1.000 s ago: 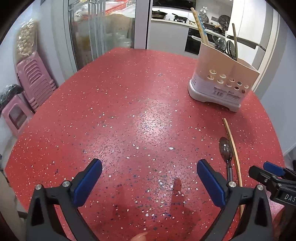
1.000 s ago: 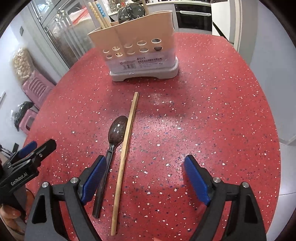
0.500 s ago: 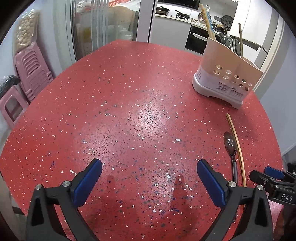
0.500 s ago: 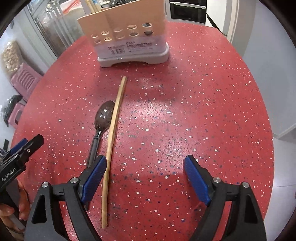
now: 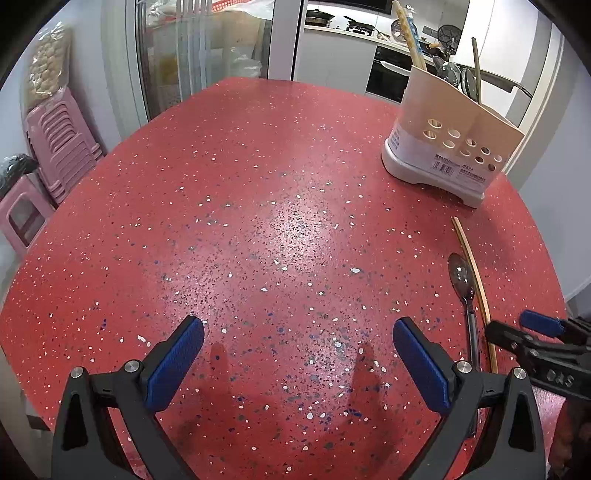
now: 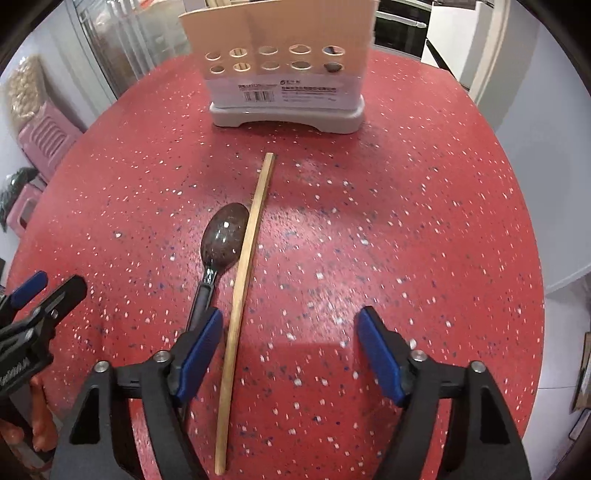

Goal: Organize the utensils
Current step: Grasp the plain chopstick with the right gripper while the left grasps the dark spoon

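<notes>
A dark spoon (image 6: 224, 234) and a long wooden chopstick (image 6: 243, 266) lie side by side on the red speckled table (image 6: 406, 221). Both also show in the left wrist view, spoon (image 5: 461, 280) and chopstick (image 5: 474, 269). A beige utensil holder (image 6: 284, 66) stands beyond them; in the left wrist view the holder (image 5: 450, 147) has several utensils in it. My right gripper (image 6: 290, 343) is open and empty, low over the table, the chopstick between its fingers and the spoon handle under the left finger (image 6: 199, 347). My left gripper (image 5: 297, 358) is open and empty over bare table.
Stacked pink stools (image 5: 59, 144) stand off the table's left edge. Glass doors (image 5: 192, 55) and a kitchen counter (image 5: 351, 29) are behind the table. The table edge (image 6: 532, 258) curves close on the right.
My right gripper has moved forward and left, so the chopstick now lies between its fingers and the holder looks closer. My left gripper has shifted slightly.
</notes>
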Demonstrator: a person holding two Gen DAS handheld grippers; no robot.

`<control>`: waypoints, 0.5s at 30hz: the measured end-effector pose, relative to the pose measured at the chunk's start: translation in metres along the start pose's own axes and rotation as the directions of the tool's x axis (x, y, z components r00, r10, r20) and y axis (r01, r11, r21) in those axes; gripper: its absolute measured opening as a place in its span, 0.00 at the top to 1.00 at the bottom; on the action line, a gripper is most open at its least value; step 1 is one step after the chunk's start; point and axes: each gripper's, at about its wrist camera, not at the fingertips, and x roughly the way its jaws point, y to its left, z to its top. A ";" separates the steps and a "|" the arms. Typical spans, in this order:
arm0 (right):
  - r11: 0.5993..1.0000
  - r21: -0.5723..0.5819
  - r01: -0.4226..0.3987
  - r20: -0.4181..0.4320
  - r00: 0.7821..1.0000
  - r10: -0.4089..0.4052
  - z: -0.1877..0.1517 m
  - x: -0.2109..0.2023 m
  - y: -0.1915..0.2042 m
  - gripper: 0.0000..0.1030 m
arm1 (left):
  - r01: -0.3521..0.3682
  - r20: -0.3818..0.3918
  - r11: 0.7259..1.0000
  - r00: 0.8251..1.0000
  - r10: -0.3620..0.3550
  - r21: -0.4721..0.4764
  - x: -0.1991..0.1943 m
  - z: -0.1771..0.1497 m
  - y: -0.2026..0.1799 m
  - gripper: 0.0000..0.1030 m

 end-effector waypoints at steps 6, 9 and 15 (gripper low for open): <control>0.999 -0.038 0.031 -0.013 0.999 -0.032 0.021 0.007 0.006 0.45 | 0.002 -0.006 1.000 1.000 -0.002 0.013 -0.016 0.007 -0.007 0.00; 0.998 -0.048 0.036 -0.026 0.999 -0.037 0.032 0.011 0.007 0.47 | 0.007 -0.010 1.000 1.000 -0.007 0.024 -0.024 0.014 -0.015 0.00; 0.997 -0.070 0.025 -0.052 0.998 -0.029 0.042 0.014 0.006 0.59 | 0.024 -0.031 0.998 0.999 -0.022 0.061 -0.026 0.019 -0.029 0.00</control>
